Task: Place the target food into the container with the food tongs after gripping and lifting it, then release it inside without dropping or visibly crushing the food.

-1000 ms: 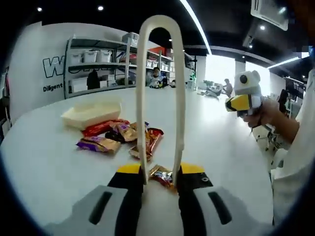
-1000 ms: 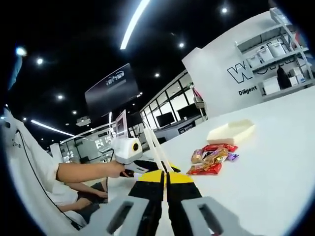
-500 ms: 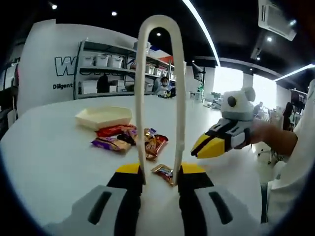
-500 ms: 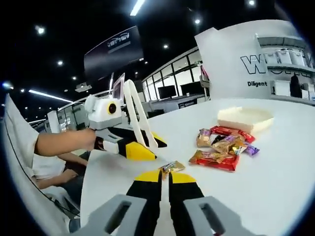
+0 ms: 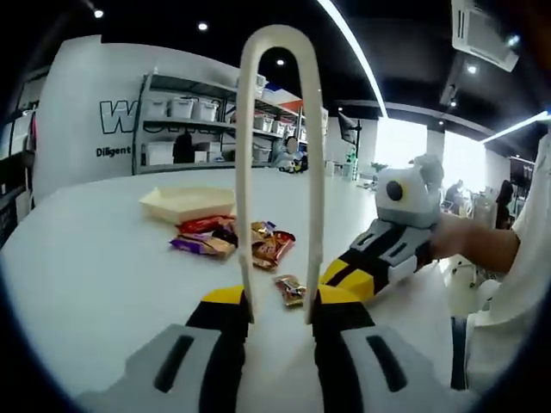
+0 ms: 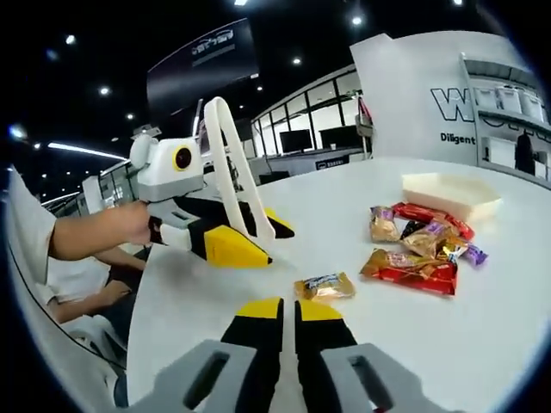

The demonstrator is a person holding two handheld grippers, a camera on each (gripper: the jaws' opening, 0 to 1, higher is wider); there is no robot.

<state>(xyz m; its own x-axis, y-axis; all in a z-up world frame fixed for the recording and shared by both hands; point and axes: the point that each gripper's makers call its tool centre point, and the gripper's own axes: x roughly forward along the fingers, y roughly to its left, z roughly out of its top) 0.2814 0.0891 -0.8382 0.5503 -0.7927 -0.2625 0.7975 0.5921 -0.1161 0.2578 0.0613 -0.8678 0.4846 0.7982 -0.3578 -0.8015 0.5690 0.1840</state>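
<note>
A cream tray (image 5: 188, 203) is seen on the white table (image 5: 95, 275) with nothing visible inside it; wrapped snacks (image 5: 231, 241) are piled just beside it. One small wrapped candy (image 6: 325, 286) lies apart, just ahead of the right gripper (image 6: 287, 311), whose jaws are pressed together. White tongs (image 5: 277, 172) are clamped upright in the left gripper (image 5: 280, 301)

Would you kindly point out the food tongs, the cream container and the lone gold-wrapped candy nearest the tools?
food tongs (image 5: 244, 172): left gripper view, left arm of the loop.
cream container (image 6: 450, 193): right gripper view, near wall.
lone gold-wrapped candy (image 6: 325, 286): right gripper view, middle of the wrapper.
</note>
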